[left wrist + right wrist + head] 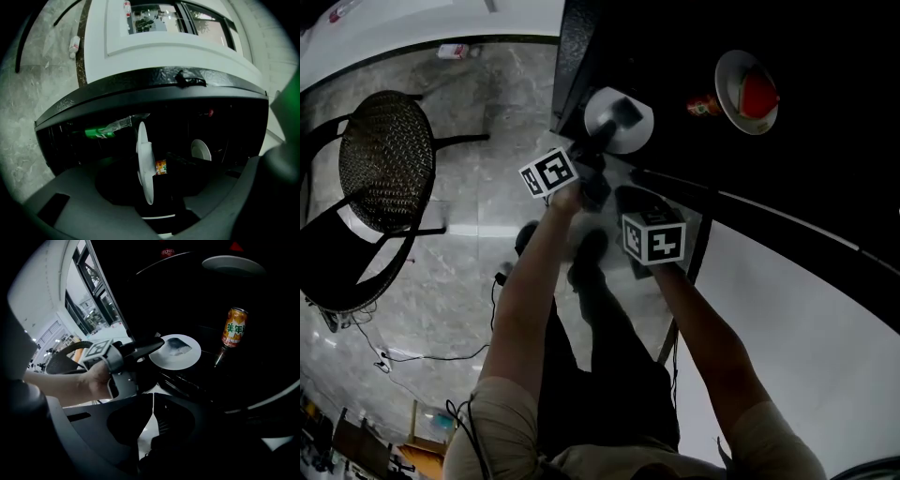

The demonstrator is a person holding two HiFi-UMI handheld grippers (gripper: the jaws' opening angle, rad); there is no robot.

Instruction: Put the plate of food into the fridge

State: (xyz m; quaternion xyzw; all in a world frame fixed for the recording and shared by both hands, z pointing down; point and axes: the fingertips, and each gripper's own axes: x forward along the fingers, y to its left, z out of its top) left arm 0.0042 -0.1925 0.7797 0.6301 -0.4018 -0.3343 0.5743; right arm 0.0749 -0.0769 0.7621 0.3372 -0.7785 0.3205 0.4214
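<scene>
Currently left gripper (614, 127) clamps the plate (639, 131) inside the dark fridge (675, 47); right gripper (151, 413) closed, empty; marble floor (469, 187) below.

Beige short sleeves (499, 417), black trousers (605, 384)

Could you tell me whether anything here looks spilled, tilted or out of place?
Nothing is spilled: the plate looks level inside the fridge with its food on it, and the orange can stands upright. Only a small white object lies loose on the floor.
</scene>
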